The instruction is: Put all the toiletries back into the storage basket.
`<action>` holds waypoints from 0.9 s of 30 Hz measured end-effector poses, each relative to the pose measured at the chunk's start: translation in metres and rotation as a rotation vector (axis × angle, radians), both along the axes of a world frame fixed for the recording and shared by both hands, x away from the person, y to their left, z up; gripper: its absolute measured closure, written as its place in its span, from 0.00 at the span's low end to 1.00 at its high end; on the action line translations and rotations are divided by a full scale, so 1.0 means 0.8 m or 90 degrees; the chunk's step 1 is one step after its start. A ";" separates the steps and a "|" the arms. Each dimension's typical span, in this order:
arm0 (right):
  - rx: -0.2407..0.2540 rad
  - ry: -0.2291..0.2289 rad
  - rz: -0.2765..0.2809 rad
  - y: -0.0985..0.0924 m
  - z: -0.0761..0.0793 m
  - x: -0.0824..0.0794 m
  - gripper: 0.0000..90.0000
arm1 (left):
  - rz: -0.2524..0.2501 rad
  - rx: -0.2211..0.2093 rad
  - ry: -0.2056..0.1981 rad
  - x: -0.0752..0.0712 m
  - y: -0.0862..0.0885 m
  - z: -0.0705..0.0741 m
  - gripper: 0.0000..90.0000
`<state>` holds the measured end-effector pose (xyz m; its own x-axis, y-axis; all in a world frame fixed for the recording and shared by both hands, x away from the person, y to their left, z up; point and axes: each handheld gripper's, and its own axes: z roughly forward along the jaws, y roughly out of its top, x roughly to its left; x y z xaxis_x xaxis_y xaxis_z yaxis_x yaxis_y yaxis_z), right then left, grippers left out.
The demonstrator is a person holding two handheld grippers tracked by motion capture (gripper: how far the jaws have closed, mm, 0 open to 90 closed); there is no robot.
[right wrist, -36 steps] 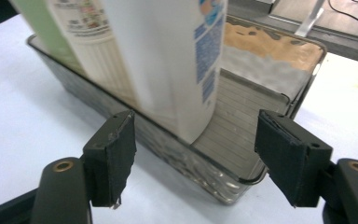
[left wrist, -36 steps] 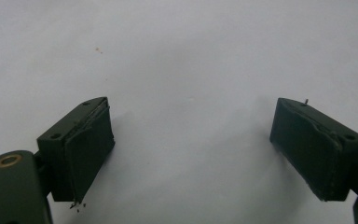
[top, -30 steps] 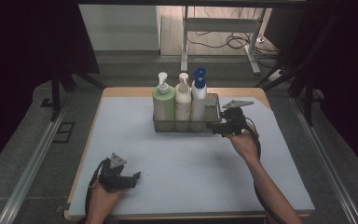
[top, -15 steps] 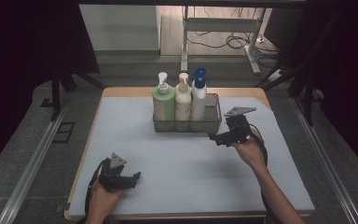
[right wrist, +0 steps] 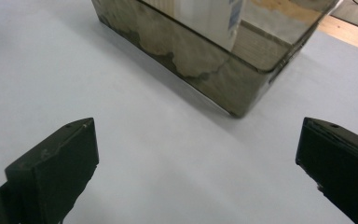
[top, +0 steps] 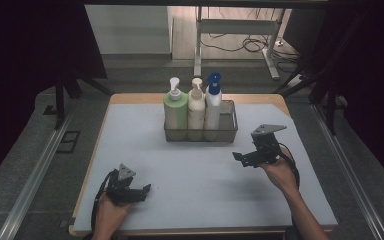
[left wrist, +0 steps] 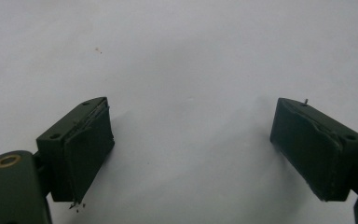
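A wire basket at the back centre of the mat holds a green pump bottle, a cream pump bottle and a white bottle with a blue cap, all upright. My right gripper hovers to the right of and in front of the basket, clear of it. Its jaws have just been opening and stand open with nothing between them. The right gripper view looks at the basket's corner. My left gripper rests low at the near left, open over bare mat.
The pale mat covers a wooden table whose edge shows at the back. Metal rails run along the floor on both sides. A desk frame and cables lie on the floor beyond.
My right gripper has drawn back from the basket's right end toward the near right, with its jaws wider apart. The left gripper has stayed put.
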<state>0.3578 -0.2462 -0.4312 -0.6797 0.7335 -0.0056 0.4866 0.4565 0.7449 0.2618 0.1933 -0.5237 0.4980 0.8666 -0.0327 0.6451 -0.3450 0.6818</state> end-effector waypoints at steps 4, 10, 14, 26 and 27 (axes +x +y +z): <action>0.000 -0.004 -0.005 -0.011 -0.001 -0.010 0.00 | 0.000 0.000 0.000 0.000 0.000 0.000 0.14; 0.001 -0.007 -0.012 -0.028 -0.004 -0.027 0.00 | 0.000 0.000 0.000 0.000 0.000 0.000 0.14; 0.009 -0.007 -0.023 -0.040 -0.011 -0.039 0.00 | -0.001 0.001 0.000 0.000 0.000 0.000 0.14; 0.023 0.019 -0.045 -0.062 -0.054 -0.064 0.00 | 0.000 0.001 -0.001 0.000 0.000 0.000 0.14; 0.023 0.021 -0.047 -0.063 -0.059 -0.065 0.00 | 0.000 0.001 0.000 0.000 0.000 0.000 0.14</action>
<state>0.3054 -0.2962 -0.4785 -0.6234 0.7807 0.0431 0.5422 0.3919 0.7432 0.2618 0.1933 -0.5237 0.4984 0.8664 -0.0304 0.6445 -0.3468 0.6815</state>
